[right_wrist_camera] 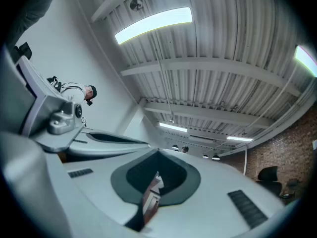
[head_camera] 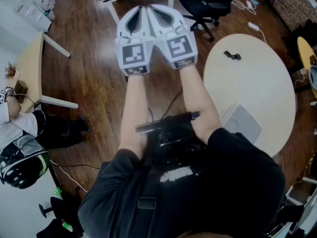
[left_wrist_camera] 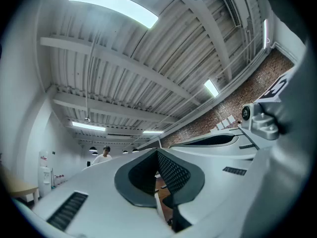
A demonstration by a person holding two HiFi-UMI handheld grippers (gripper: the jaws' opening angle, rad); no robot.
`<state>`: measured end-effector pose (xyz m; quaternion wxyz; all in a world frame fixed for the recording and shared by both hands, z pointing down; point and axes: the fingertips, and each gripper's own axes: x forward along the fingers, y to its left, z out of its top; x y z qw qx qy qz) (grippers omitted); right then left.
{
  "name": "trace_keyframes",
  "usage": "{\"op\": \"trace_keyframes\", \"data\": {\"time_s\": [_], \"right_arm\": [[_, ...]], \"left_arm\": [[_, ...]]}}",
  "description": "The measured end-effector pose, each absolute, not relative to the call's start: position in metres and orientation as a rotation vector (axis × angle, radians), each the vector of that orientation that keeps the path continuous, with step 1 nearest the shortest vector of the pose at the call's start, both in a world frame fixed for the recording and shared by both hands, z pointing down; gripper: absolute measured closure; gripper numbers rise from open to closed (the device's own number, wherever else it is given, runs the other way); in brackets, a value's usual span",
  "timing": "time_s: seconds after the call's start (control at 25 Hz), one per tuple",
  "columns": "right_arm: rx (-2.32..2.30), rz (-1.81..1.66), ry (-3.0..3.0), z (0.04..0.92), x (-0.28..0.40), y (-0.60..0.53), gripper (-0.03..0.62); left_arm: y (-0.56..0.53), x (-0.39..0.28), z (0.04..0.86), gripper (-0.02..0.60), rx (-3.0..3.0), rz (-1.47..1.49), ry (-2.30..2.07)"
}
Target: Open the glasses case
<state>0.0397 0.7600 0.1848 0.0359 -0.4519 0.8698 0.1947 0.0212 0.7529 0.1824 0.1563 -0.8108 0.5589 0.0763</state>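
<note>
Glasses case (head_camera: 232, 55), as far as can be told, is the small dark thing lying alone on the far part of the round white worktop (head_camera: 257, 83), well apart from both grippers. Brown wooden floor (head_camera: 94, 68) fills most of the head view, and the worktop stands at its right side. A black office chair (head_camera: 205, 4) stands beyond the worktop. A pale grey flat thing (head_camera: 241, 124) with rounded corners rests near the worktop's near edge. The left gripper (head_camera: 140, 9) and the right gripper (head_camera: 157, 9) are held up side by side, bodies touching, over the floor to the left of the worktop. Both gripper views look up at a ribbed ceiling with strip lights. Each pair of fingers is closed tip to tip with nothing between them
</note>
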Motion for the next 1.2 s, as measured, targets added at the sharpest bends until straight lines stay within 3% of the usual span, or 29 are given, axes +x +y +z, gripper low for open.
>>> {"op": "trace_keyframes", "data": {"time_s": [1.2], "right_arm": [[-1.473,0.593,2.678,0.195,-0.012,0.751,0.591]], "left_arm": [[0.744,-0.031,0.191,0.583,-2.386,0.249,1.553]]}}
